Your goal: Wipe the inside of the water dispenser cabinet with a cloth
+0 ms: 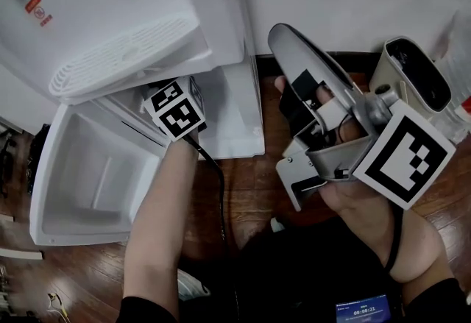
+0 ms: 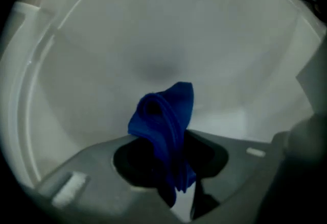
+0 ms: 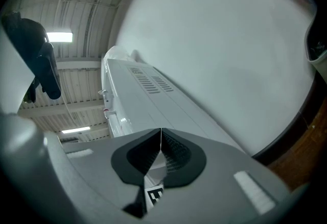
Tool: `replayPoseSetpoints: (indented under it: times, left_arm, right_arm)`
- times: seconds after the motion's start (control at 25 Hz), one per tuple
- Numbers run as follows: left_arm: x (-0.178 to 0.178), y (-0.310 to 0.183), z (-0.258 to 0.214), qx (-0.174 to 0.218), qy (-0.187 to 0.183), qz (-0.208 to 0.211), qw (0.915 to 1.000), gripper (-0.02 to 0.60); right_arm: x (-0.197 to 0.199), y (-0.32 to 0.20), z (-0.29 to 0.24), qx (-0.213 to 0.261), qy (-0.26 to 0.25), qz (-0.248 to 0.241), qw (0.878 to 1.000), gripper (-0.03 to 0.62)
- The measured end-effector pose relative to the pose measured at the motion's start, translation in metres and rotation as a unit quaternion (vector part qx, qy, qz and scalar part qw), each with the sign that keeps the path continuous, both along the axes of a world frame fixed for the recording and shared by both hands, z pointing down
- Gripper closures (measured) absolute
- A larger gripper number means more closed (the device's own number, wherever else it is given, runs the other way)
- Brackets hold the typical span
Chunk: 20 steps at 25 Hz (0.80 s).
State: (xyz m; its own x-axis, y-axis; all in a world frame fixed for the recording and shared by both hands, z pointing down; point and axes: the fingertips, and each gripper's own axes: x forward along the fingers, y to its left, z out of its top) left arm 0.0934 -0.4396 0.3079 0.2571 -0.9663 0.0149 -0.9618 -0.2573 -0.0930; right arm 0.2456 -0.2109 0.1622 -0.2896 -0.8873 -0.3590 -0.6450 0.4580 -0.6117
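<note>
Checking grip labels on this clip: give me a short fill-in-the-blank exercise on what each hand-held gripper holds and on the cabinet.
1. The left hand-held gripper is shut on a ___ cloth.
2. The right hand-held gripper is shut and holds ___.
3. The cabinet door of the water dispenser stands ___.
Missing words: blue; nothing; open.

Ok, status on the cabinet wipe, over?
Left gripper shut on blue cloth, inside water dispenser cabinet. Right gripper shut, empty, outside. Door open, nothing in the way.
</note>
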Motion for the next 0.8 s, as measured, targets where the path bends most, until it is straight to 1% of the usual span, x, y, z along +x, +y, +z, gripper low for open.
replayPoseSetpoints:
  times: [0.04,0.12,0.16,0.2,0.28,0.32,0.36,0.4,0.44,0.48,0.56,0.64,0.68,0.72,0.8]
  left_arm:
    - [0.010,0.003,0.001,0.005,-0.003,0.019,0.9998,0.442]
    - [0.036,0.014,0.002,0.023,-0.015,0.074,0.9969,0.442]
    - [0.053,0.023,0.003,0.030,-0.025,0.109,0.9933,0.442]
    - [0.071,0.033,0.005,0.034,-0.035,0.148,0.9878,0.442]
    - [0.105,0.050,0.011,0.027,-0.042,0.221,0.9740,0.443]
    - [0.114,0.054,0.012,0.019,-0.033,0.243,0.9693,0.444]
    - [0.117,0.054,0.013,0.010,-0.018,0.250,0.9679,0.448]
    - [0.112,0.051,0.013,0.003,-0.006,0.245,0.9694,0.448]
    - [0.105,0.047,0.013,0.002,-0.004,0.230,0.9732,0.448]
    - [0.094,0.042,0.014,0.006,-0.011,0.207,0.9783,0.447]
    - [0.068,0.029,0.015,0.013,-0.032,0.144,0.9890,0.445]
    - [0.035,0.015,0.018,0.011,-0.052,0.072,0.9959,0.445]
    - [0.019,0.009,0.021,0.004,-0.055,0.040,0.9977,0.445]
    - [0.006,0.004,0.025,-0.010,-0.048,0.013,0.9987,0.443]
    - [-0.011,0.000,0.033,-0.042,-0.024,-0.019,0.9987,0.443]
  right_arm:
    - [-0.001,0.000,-0.001,0.002,-0.003,-0.005,1.000,0.586]
    - [-0.004,0.000,-0.002,0.003,-0.006,-0.016,1.000,0.586]
    - [-0.006,0.000,-0.003,0.003,-0.006,-0.022,1.000,0.586]
    - [-0.007,0.001,-0.003,0.003,-0.006,-0.029,1.000,0.586]
    - [-0.011,0.001,-0.003,0.004,-0.003,-0.039,0.999,0.586]
    - [-0.012,0.001,-0.003,0.004,-0.003,-0.043,0.999,0.586]
    - [-0.013,0.001,-0.002,0.002,-0.003,-0.044,0.999,0.586]
    - [-0.013,0.000,-0.001,-0.001,-0.004,-0.044,0.999,0.586]
    - [-0.012,0.000,0.001,-0.004,-0.005,-0.043,0.999,0.586]
    - [-0.011,0.000,0.002,-0.007,-0.005,-0.040,0.999,0.586]
    - [-0.008,-0.001,0.002,-0.008,-0.007,-0.035,0.999,0.586]
    - [-0.008,-0.001,0.002,-0.006,-0.010,-0.035,0.999,0.586]
    - [-0.008,-0.001,0.002,-0.006,-0.011,-0.036,0.999,0.586]
    - [-0.009,-0.001,0.003,-0.007,-0.012,-0.038,0.999,0.586]
    - [-0.011,0.000,0.003,-0.008,-0.011,-0.043,0.999,0.586]
